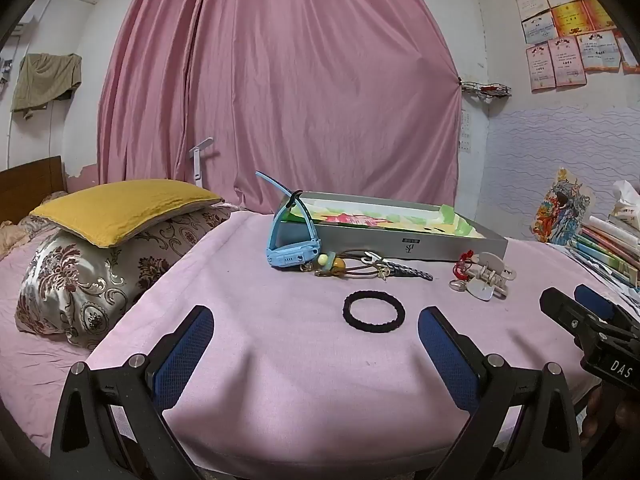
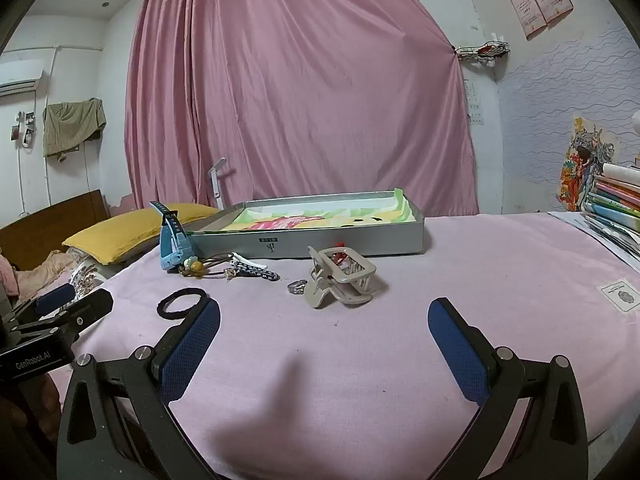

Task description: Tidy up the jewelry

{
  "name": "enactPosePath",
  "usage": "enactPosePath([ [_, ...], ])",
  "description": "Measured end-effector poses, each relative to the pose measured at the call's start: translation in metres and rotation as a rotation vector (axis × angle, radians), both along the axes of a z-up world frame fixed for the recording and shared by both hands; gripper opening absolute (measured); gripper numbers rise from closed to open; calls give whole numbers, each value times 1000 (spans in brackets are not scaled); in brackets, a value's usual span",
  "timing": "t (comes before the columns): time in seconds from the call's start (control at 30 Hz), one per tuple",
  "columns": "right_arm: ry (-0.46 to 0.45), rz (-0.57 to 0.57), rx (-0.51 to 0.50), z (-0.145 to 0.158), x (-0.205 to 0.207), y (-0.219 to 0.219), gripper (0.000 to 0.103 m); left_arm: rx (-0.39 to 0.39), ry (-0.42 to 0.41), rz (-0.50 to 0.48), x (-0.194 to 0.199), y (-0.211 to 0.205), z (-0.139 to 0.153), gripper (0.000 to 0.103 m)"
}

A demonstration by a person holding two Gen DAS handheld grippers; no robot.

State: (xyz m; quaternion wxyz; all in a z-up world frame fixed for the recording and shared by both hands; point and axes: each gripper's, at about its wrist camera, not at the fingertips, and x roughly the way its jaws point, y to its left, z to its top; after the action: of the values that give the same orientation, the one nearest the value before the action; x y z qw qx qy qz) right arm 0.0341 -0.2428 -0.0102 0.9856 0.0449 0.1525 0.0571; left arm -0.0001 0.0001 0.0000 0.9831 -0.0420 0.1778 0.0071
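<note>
The black hair tie [image 1: 374, 312] lies flat on the pink bed sheet [image 1: 280, 360], just ahead of the left claw [image 1: 316, 340] and a little to its right, nearly between the two spread blue pads [image 1: 182, 356]. As a closed ring it has no long axis, so any approach angle suits it. The left claw is wide open and empty, held low and roughly level over the sheet, pointing toward the gray box [image 1: 400, 244] at the back.

The right claw [image 2: 324, 336] is also wide open and holds nothing. It sits low and level too, and the beige hair clip [image 2: 340, 282] lies straight ahead of it, with a small silver ring [image 2: 295, 287] touching or just beside the clip's left side (hard to tell which). From this side the hair tie is off to the left, next to the left pad [image 2: 192, 348].

Farther back, just in front of the box, rest a blue watch [image 1: 290, 240] standing on its strap and a tangle of beaded bands and a patterned barrette [image 1: 360, 266].

The left hand is nearer the hair tie, the right nearer the clip. Nothing appears to be in the box yet, so the sorting seems barely begun.
</note>
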Motion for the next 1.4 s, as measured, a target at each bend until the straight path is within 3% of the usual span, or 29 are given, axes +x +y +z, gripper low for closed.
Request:
enactPosePath([
  [1.4,1,-2,2,-4,1,2,102,-8,3,-2,0,-3,1,103],
])
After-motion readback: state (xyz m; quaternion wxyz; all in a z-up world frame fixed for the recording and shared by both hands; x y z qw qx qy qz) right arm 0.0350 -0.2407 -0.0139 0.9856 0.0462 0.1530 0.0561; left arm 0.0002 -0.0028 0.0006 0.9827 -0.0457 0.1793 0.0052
